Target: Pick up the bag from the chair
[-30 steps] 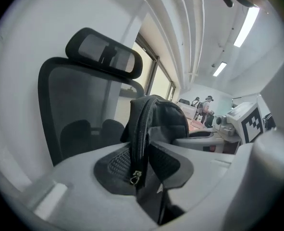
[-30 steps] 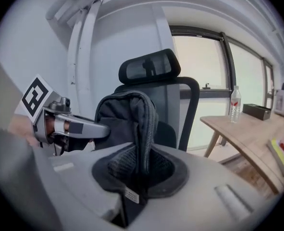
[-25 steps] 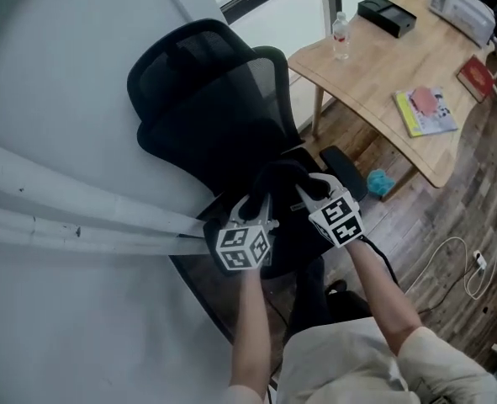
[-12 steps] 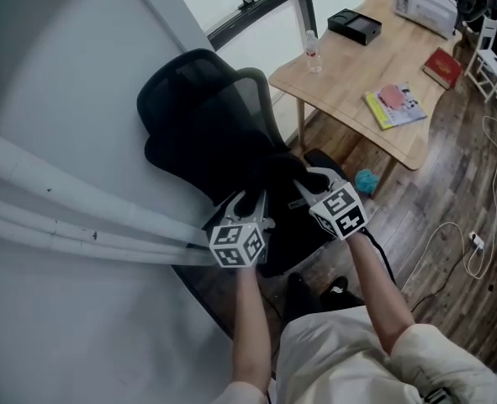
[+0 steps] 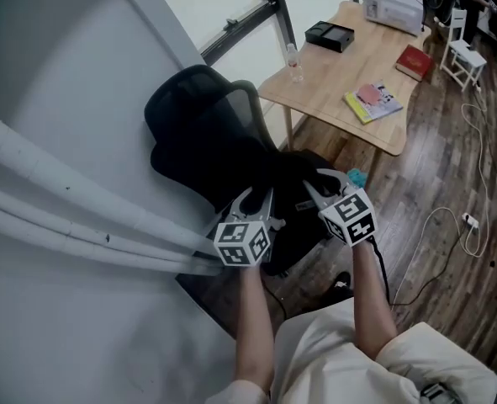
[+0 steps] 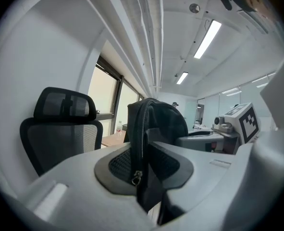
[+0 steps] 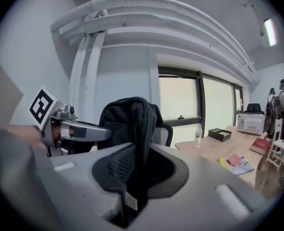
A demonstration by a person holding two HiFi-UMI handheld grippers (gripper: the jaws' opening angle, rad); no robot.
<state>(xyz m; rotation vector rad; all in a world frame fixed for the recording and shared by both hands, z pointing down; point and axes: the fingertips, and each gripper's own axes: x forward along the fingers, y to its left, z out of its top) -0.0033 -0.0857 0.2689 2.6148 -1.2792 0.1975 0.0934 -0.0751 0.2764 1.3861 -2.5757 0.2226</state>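
Left gripper is clamped on a fold of the black bag, zipper line and pull running down right between its jaws, no gap visible. Right gripper is likewise closed on the bag, pinching dark fabric and a small white label. In the head view the left gripper and right gripper sit side by side, near each other, each on one side of the bag's top. The bag stands upright between them, in front of the black mesh chair backrest and over the seat (can't tell if it touches the seat). White pipes run along the wall left of the chair. Beyond the chair, a wooden tabletop carries a water bottle, a black box, a yellow-edged book and a red book. A white cable lies on the wood floor at right.
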